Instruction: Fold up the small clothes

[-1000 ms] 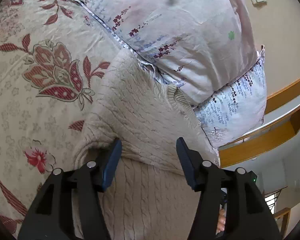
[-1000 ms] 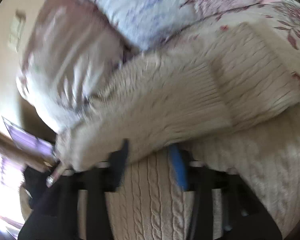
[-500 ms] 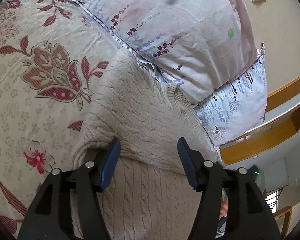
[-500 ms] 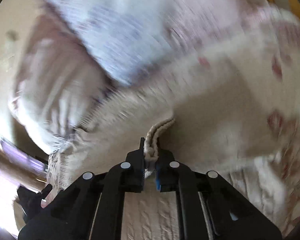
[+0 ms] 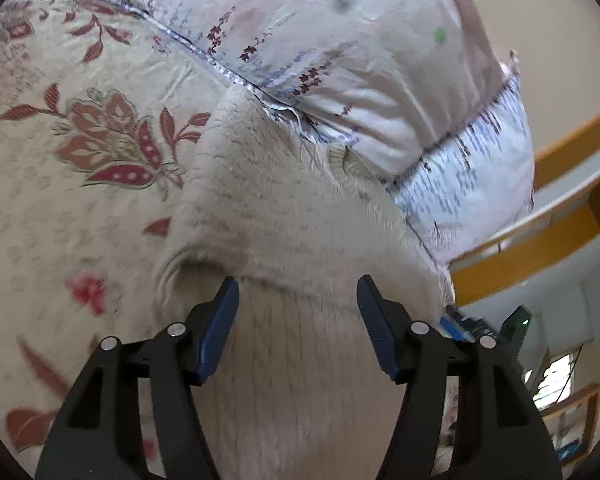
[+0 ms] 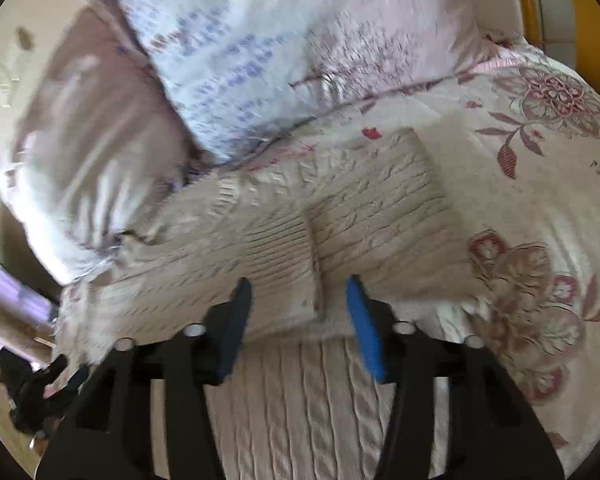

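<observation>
Nearest in the left wrist view, the left tongs (image 5: 298,300) stand spread wide with nothing between the blue pads (image 5: 220,324), poised just above a cream cable-knit sweater (image 5: 284,220). The sweater lies on the bed, and a folded edge of it crosses right in front of the fingertips, so one layer sits over another. To the left of the knit, the floral bedspread (image 5: 80,152) shows red and brown flower prints. Beyond the sweater, a pale pink pillow (image 5: 340,40) with small purple sprigs presses against the sweater's far edge, and a white pillow with blue print (image 5: 472,176) sits just beside it to the right, with a wooden bed frame (image 5: 540,252) past that.

In the right wrist view, somewhat blurred, the right tongs (image 6: 298,300) are likewise released, gripping nothing. Just ahead of them a ribbed cuff and sleeve (image 6: 268,264) lies folded across the sweater's body (image 6: 380,216). The bedspread (image 6: 540,184) spreads to the right, and the two pillows (image 6: 260,40) rise behind the knit.
</observation>
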